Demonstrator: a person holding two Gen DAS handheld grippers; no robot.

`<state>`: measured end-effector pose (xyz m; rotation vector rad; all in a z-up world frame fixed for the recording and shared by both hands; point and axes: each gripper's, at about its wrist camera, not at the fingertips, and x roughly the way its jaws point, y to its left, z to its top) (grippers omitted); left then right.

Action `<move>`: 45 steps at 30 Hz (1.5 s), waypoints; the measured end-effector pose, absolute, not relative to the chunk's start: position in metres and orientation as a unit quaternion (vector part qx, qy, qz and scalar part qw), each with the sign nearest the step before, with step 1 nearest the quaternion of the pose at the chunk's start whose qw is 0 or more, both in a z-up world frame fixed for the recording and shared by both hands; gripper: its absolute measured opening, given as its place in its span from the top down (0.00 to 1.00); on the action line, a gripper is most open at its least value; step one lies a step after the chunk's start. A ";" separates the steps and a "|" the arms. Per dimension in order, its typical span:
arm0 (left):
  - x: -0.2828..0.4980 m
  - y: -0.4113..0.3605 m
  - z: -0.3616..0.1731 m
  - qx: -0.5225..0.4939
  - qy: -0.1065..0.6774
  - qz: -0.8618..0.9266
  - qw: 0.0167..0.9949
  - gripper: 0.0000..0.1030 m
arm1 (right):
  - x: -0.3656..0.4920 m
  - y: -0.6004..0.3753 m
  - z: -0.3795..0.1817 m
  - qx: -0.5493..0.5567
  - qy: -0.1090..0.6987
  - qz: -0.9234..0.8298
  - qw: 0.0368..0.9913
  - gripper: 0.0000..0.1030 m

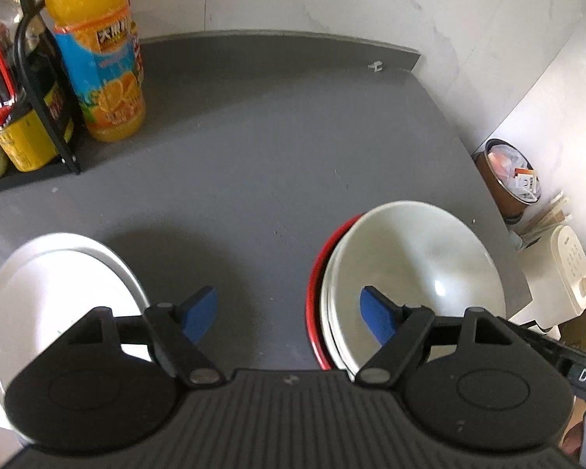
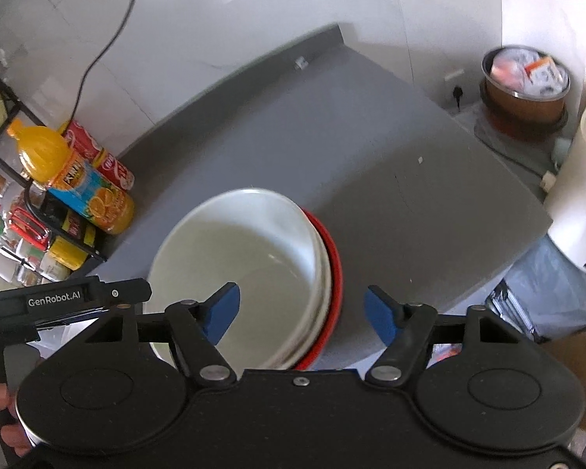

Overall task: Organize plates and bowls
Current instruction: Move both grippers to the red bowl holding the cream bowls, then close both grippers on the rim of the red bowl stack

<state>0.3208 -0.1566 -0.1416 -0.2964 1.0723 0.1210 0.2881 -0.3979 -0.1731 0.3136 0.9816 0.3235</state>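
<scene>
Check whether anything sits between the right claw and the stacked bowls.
Nothing visible does. The right claw is open above the near edge of the white bowls, which are nested in a red dish. Only bare grey countertop lies around them.

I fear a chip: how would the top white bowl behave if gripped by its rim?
The white bowl looks glazed and glossy, so probably slippery and rigid, likely breakable. It sits nested in other bowls above a red plate, so lifting it may drag those.
</scene>
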 end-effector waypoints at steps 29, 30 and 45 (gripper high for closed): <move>0.326 -0.171 -0.182 -0.192 0.533 0.049 0.822 0.78 | 0.300 -0.390 -0.203 0.159 0.491 0.160 0.842 0.68; 0.326 -0.169 -0.182 -0.194 0.534 0.049 0.822 0.78 | 0.299 -0.389 -0.201 0.159 0.487 0.162 0.843 0.69; 0.302 -0.111 -0.142 -0.195 0.495 0.053 0.845 0.77 | 0.283 -0.343 -0.165 0.145 0.449 0.186 0.862 0.72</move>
